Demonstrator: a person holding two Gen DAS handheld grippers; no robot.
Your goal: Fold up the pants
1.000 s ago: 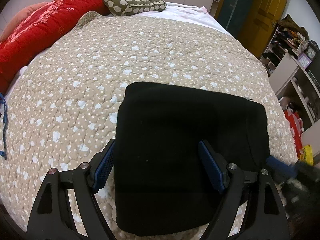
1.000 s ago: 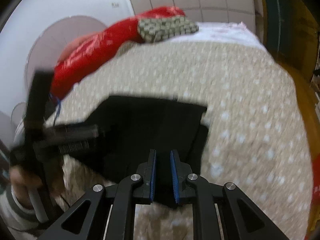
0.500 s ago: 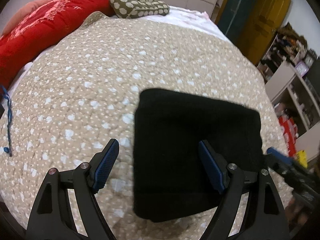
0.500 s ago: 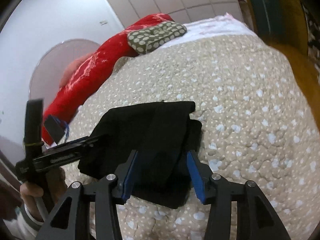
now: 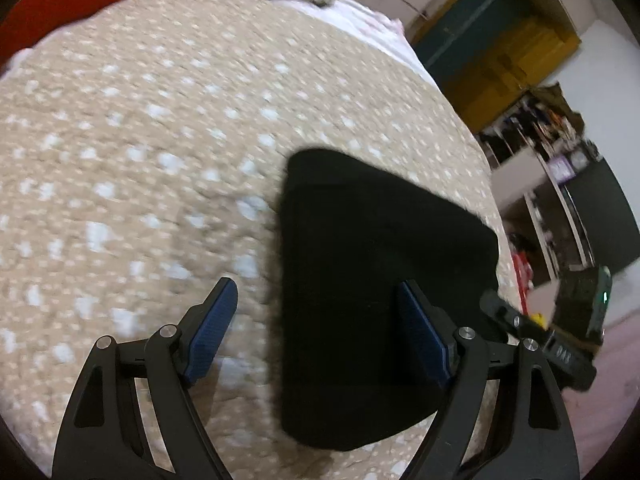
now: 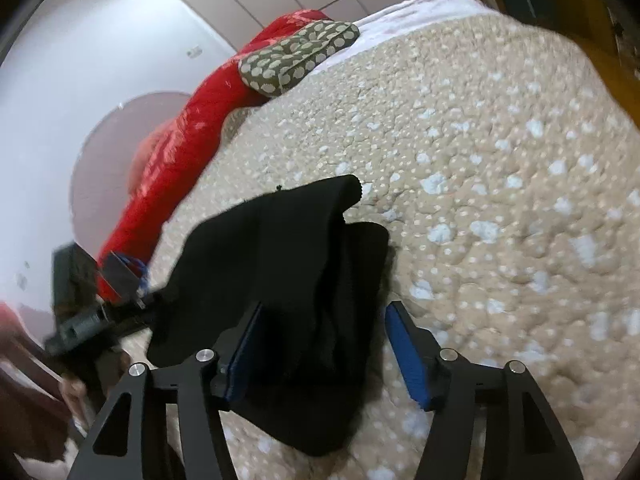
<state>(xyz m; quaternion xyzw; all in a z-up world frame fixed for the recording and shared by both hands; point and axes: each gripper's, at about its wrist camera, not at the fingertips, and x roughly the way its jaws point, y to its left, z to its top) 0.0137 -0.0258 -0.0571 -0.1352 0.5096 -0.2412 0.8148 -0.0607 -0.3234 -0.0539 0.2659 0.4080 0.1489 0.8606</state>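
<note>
The black pants (image 5: 380,288) lie folded into a compact rectangle on the beige spotted bedspread (image 5: 140,152). In the right wrist view the pants (image 6: 288,280) show as stacked layers with one corner sticking up. My left gripper (image 5: 316,332) is open and empty, above the near left part of the pants. My right gripper (image 6: 324,352) is open and empty, with its fingers on either side of the near edge of the pants. The right gripper also shows at the right edge of the left wrist view (image 5: 536,344), and the left gripper at the left of the right wrist view (image 6: 88,320).
A red quilt (image 6: 180,152) and a brown dotted pillow (image 6: 296,56) lie at the head of the bed. Shelves (image 5: 552,184) and a yellow door (image 5: 508,64) stand beyond the bed's right side. A white wall (image 6: 80,60) is on the left.
My right gripper has opened and let go of the pants. Both grippers have pulled back, and the folded pants stay on the bed.
</note>
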